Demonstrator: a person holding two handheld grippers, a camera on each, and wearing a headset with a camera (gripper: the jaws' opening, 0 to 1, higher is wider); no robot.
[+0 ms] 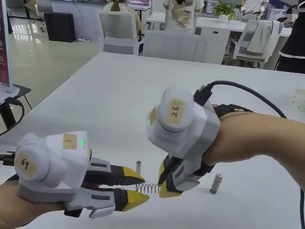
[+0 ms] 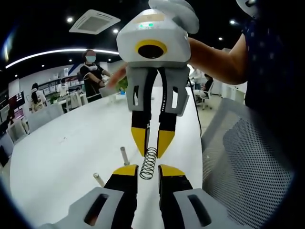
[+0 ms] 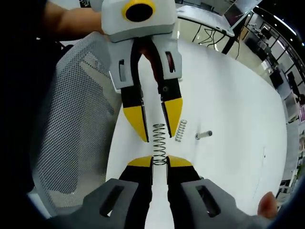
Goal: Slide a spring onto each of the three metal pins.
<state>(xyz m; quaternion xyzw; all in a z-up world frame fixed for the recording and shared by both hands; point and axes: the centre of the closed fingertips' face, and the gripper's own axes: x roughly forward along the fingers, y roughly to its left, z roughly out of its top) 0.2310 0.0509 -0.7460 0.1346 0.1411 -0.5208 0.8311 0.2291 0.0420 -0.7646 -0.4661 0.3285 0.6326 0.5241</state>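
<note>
Close to the near edge of the white desk [image 1: 119, 95], the two claws meet tip to tip with a spring [image 1: 148, 187] strung level between them, just off the surface. Coming in from the right, the right claw [image 1: 162, 185] has its yellow tips pressed together on one end of the spring. Opposite it, the left claw [image 1: 143, 188] has its tips either side of the other end with a little gap showing; whether they pinch it I cannot tell.

Just beyond the spring a bare pin [image 1: 138, 167] stands upright, close to both sets of tips but touching neither. The left gripper view shows a second pin [image 2: 97, 179] near the first, on the same far side of the spring. To the right, apart from the claws, a second spring [image 1: 217, 183] stands upright on the desk.

Past the pins the desk runs far and wide as open white surface, out to its far edge where grey chairs [image 1: 119, 31] stand. At the near edge a mesh chair [image 2: 248, 157] sits right beside the desk.
</note>
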